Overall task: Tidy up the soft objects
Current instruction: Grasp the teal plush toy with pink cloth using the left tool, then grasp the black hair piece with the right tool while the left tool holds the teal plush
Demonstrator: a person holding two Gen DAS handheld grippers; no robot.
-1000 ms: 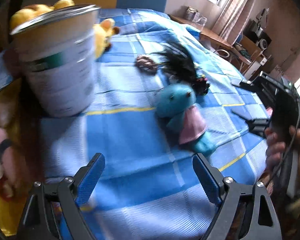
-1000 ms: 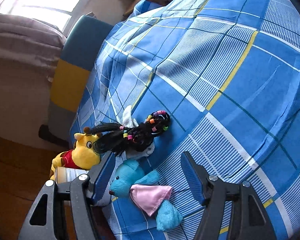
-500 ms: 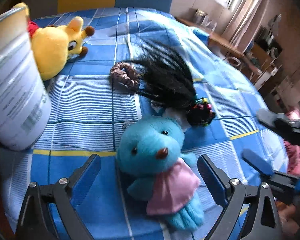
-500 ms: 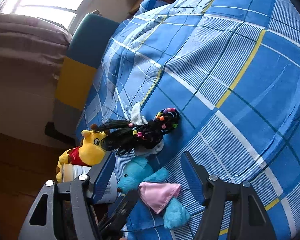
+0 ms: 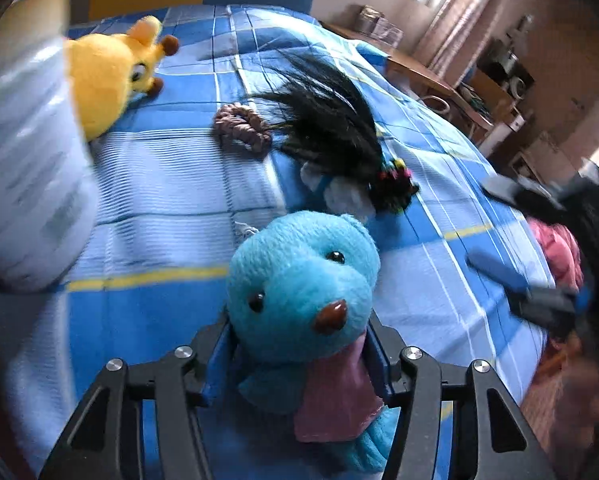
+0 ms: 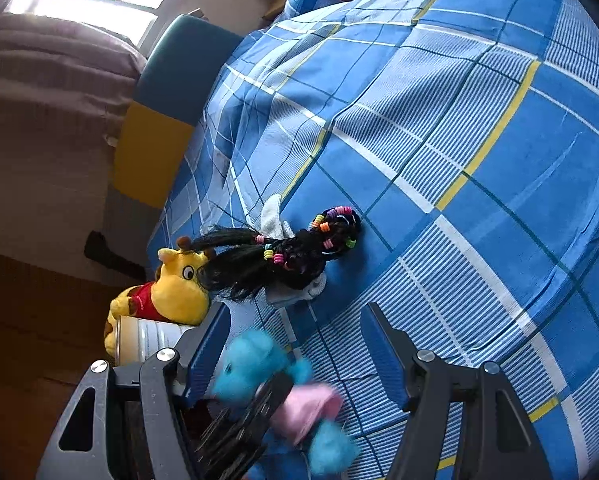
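My left gripper (image 5: 299,344) is shut on a blue plush toy (image 5: 303,276) with a pink dress, gripping its body just under the head; it also shows blurred in the right wrist view (image 6: 259,364). A yellow plush giraffe (image 5: 107,76) lies at the far left of the blue checked bedspread (image 5: 167,184). A black doll wig with coloured beads (image 5: 331,128) lies beyond the blue toy, with a brown scrunchie (image 5: 241,128) beside it. My right gripper (image 6: 295,340) is open and empty, above the bed near the wig (image 6: 283,256).
A white tin can (image 5: 23,144) stands close at the left, next to the giraffe (image 6: 167,292). A white sock (image 5: 339,196) lies under the wig. A blue and yellow headboard (image 6: 167,96) stands behind the bed. A wooden desk (image 5: 427,72) is at the far right.
My left gripper moved forward over the blue plush toy and shut on its body. The toy now looks lifted and blurred in the right wrist view. The right gripper stayed open.
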